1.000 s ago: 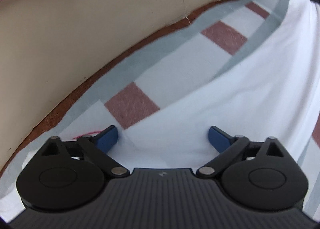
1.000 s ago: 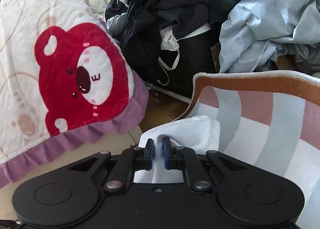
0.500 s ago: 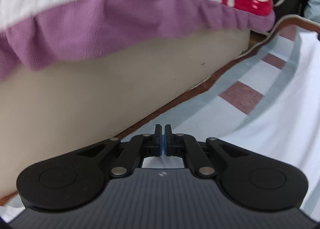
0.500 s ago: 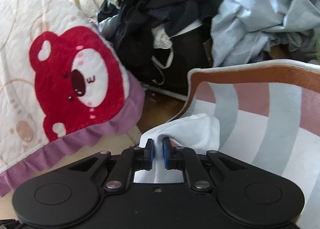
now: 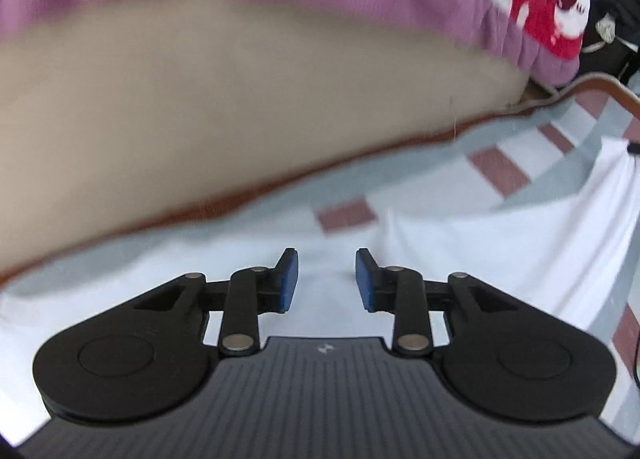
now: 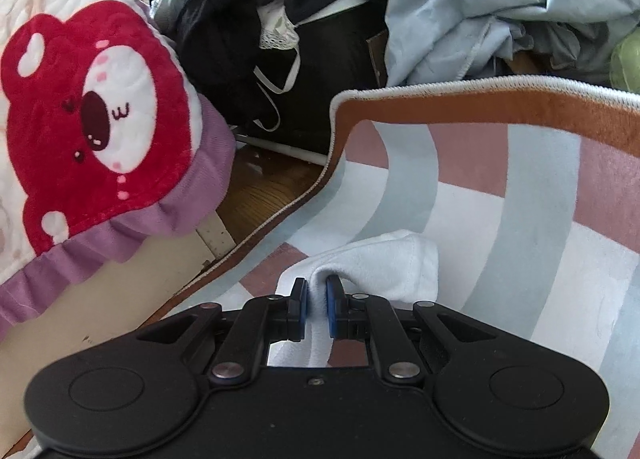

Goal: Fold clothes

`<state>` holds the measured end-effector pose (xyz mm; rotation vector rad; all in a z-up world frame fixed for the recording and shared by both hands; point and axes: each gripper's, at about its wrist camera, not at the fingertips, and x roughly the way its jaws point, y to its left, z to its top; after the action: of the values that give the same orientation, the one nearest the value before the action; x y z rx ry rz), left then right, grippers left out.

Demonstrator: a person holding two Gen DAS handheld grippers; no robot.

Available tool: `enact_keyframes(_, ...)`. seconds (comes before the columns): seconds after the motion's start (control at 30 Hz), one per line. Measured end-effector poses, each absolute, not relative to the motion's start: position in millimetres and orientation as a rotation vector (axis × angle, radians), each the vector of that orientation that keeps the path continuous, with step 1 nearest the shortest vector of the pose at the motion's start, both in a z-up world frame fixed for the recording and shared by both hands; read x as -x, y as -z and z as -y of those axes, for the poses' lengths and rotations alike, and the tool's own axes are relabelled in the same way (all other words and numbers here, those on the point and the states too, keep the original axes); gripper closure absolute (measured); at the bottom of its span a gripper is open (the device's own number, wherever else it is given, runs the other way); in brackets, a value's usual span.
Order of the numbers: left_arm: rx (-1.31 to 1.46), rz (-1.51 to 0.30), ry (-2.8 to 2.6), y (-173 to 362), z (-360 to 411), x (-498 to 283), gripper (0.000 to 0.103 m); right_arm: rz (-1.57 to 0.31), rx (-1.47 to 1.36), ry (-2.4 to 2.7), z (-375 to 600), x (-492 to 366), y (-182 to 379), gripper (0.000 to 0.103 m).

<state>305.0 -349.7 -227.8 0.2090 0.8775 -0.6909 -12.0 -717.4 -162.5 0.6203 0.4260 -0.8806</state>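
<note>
A white garment (image 5: pixel 500 243) lies spread on a checked rug (image 5: pixel 496 171) of grey, white and dusky pink. My left gripper (image 5: pixel 327 279) is open just above the white cloth, with nothing between its blue pads. In the right wrist view my right gripper (image 6: pixel 317 301) is shut on a bunched fold of the white garment (image 6: pixel 384 263), pinched between the blue pads, low over the rug (image 6: pixel 520 187).
A beige mattress side (image 5: pixel 200 99) runs along the rug's brown edge. A quilt with a red bear and purple frill (image 6: pixel 92 119) hangs over it. A heap of dark and pale blue clothes (image 6: pixel 400 11) lies beyond the rug. Bare wood floor (image 6: pixel 264 187) shows between.
My left gripper shut half a second ago and has now opened, letting go of the white cloth. My right gripper keeps its hold and has shifted slightly over the rug.
</note>
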Motion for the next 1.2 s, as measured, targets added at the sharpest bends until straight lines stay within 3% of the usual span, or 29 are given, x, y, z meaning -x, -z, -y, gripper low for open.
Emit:
enact_keyframes(0.03,-0.216,-0.893,0.674,234.3,347.9,-305.7,0.059,-0.418,-0.618,0.876,716.4,12.2,160.9,0.090)
enact_keyframes(0.17,-0.286,-0.801,0.623,243.7,357.1,-304.1,0.060,-0.385,-0.607,0.855,712.6,12.9,154.5,0.090)
enact_keyframes(0.23,-0.354,-0.737,0.609,246.6,370.0,-304.7,0.091,-0.371,-0.601,0.846,710.5,12.3,152.4,0.090)
enact_keyframes(0.3,-0.420,-0.687,0.611,248.8,382.1,-306.2,0.103,-0.368,-0.595,0.845,709.2,11.0,151.9,0.090)
enact_keyframes(0.5,-0.454,-0.667,0.492,236.0,382.7,-314.0,0.103,-0.396,-0.613,0.872,711.0,9.8,157.8,0.090)
enact_keyframes(0.57,-0.448,-0.642,0.416,224.0,373.3,-307.9,0.099,-0.436,-0.605,0.906,710.9,6.6,162.1,0.090)
enact_keyframes(0.6,-0.407,-0.661,0.438,214.3,365.1,-304.3,0.091,-0.465,-0.600,0.926,710.7,4.2,165.2,0.090)
enact_keyframes(0.63,-0.365,-0.680,0.459,204.5,356.8,-300.7,0.072,-0.494,-0.604,0.940,710.8,1.9,170.1,0.090)
enact_keyframes(0.7,-0.259,-0.727,0.520,184.2,337.0,-288.9,0.047,-0.527,-0.638,0.949,711.7,-0.6,180.4,0.090)
enact_keyframes(0.93,-0.231,-0.820,0.583,142.3,261.1,-223.6,0.050,-0.404,-0.551,0.798,664.7,-14.7,160.8,0.090)
enact_keyframes(1.1,-0.249,-0.764,0.509,131.1,198.5,-172.2,0.051,-0.247,-0.369,0.481,568.5,-32.5,117.1,0.090)
enact_keyframes(1.2,-0.126,-0.744,0.512,125.2,161.4,-156.5,0.050,-0.200,-0.289,0.276,495.5,-37.1,96.9,0.090)
